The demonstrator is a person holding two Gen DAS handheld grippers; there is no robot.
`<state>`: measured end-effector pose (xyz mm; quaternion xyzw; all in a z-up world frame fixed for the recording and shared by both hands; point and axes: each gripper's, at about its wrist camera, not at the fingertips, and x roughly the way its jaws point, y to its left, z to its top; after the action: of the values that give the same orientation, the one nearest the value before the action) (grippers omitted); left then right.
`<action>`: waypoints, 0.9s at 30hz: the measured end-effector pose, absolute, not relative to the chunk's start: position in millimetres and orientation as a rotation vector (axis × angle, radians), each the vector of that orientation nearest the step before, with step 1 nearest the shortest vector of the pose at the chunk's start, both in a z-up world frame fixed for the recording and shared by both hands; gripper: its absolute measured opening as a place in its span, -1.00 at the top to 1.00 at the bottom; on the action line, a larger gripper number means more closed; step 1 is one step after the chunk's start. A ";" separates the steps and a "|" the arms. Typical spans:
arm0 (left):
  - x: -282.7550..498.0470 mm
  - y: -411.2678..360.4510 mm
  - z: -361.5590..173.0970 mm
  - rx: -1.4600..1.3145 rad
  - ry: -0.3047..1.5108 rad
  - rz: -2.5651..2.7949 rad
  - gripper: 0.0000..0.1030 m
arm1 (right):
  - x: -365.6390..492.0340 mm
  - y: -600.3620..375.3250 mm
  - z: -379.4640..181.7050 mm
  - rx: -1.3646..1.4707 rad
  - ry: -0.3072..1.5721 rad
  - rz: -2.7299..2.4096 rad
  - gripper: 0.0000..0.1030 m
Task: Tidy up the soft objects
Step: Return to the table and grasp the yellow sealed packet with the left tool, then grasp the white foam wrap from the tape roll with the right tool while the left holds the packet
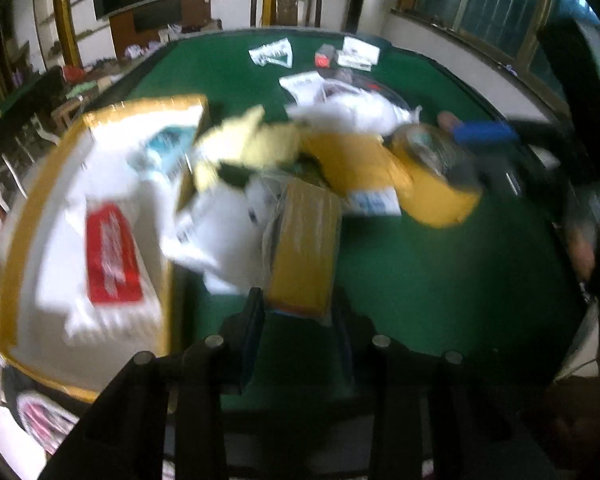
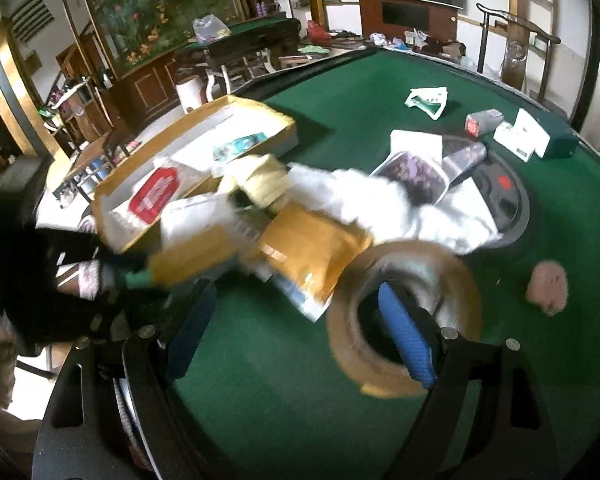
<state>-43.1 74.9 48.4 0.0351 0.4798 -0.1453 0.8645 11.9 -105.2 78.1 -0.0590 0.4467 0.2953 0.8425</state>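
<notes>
Both views are dim and heavily motion-blurred, worst across the pile (image 1: 284, 168) mid-frame. Daylight enters from windows (image 1: 480, 4) at upper right of the left view. White packets blow out. Fisheye bends the edges, corners vignette black.

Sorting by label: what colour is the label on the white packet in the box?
Red label, clearest in the right wrist view.

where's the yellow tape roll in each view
Left wrist: tape roll right of center on the green table, beside the blue finger.
Right wrist: tape roll lower right, one blue finger through its hole.
Shared landmark: the yellow-rimmed box.
</notes>
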 end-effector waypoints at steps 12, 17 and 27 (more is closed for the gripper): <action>-56.3 69.3 20.0 -0.017 1.082 -0.349 0.24 | 89.5 -81.6 60.6 -0.318 1.048 0.561 -0.50; -50.4 64.9 18.8 -0.007 1.093 -0.353 0.12 | 105.1 -81.2 45.8 -0.296 1.081 0.551 0.11; -45.6 57.5 19.6 0.022 1.097 -0.344 0.11 | 79.1 -100.7 84.5 -0.157 0.887 0.487 0.32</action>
<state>-45.6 57.5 19.6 0.0104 0.5188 -0.1628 0.8392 79.1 -100.7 84.5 -0.0753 0.4243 0.2331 0.8718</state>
